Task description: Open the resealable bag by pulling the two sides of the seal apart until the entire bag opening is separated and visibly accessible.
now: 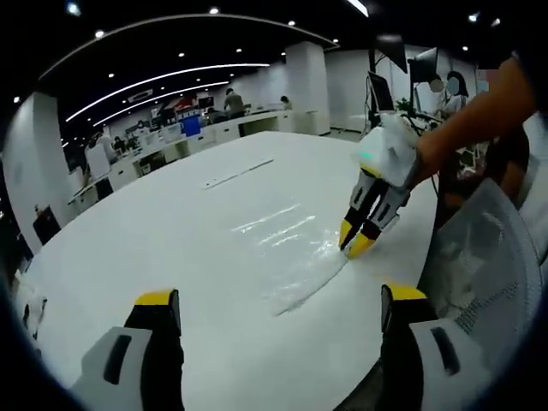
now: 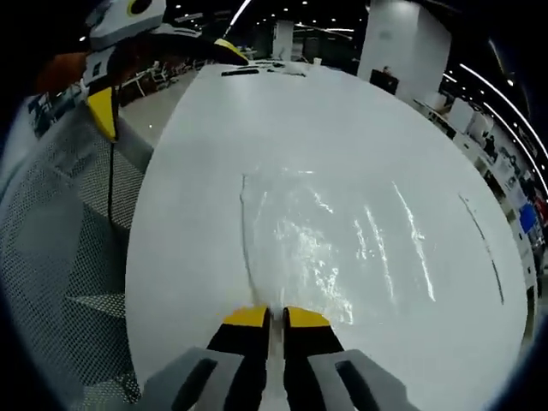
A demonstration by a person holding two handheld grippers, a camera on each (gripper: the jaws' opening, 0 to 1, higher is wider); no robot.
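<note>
White table [image 1: 171, 231] in an open office lies under both my grippers. My right gripper [image 2: 276, 318] is pinched on the near edge of the clear resealable bag [image 2: 334, 240], lying flat. My left gripper [image 1: 278, 301] hovers released, jaws wide. Mesh chair [image 2: 60, 248] stands left.

Table [image 1: 171, 231] bare around bag [image 1: 291, 248]; mesh chair [image 1: 488, 257] crowds edge.
</note>
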